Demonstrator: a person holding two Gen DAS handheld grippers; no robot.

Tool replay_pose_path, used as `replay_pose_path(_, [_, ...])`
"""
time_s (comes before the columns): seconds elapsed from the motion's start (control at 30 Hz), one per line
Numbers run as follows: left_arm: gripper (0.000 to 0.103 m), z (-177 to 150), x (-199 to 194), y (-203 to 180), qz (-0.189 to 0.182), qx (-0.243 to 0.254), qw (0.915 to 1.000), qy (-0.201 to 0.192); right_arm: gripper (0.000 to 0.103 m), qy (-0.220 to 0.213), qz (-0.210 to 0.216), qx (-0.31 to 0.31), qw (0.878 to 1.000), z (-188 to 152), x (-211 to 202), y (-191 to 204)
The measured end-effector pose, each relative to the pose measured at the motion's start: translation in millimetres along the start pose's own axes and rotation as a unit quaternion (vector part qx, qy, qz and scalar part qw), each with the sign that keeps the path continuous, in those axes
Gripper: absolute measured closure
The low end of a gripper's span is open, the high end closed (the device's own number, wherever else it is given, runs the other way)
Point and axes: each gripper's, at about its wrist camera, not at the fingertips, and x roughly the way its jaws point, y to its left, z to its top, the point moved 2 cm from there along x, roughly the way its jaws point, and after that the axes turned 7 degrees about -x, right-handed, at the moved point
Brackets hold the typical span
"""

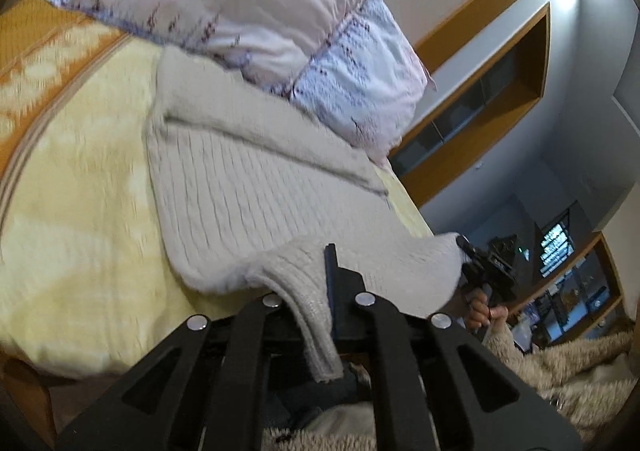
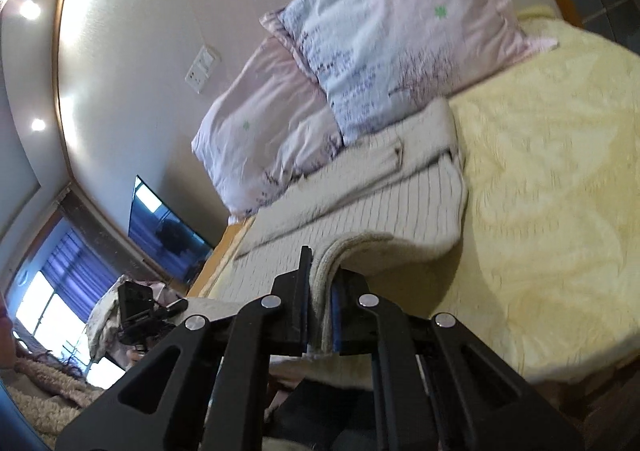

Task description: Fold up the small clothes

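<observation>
Both tongs (image 1: 320, 291) (image 2: 320, 311) seemingly hem-clamped, raised

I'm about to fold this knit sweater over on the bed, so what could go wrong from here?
1. Both grippers, the left gripper and the right gripper, pinch only the near hem of the sweater; the thick knit could slip out mid-fold.
2. The sweater's far end lies against the pillows; folding toward them might bunch it.
3. The yellow blanket might drag along and wrinkle.
</observation>
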Motion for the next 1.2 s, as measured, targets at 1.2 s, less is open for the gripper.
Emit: replay_pose_path(1.2, [0.098, 213.9, 147.7, 59.2, 0.138, -0.077, 0.9871, -0.021, 0.095, -0.003, -0.142, 0.028, 0.989, 122.1, 166.9, -75.0])
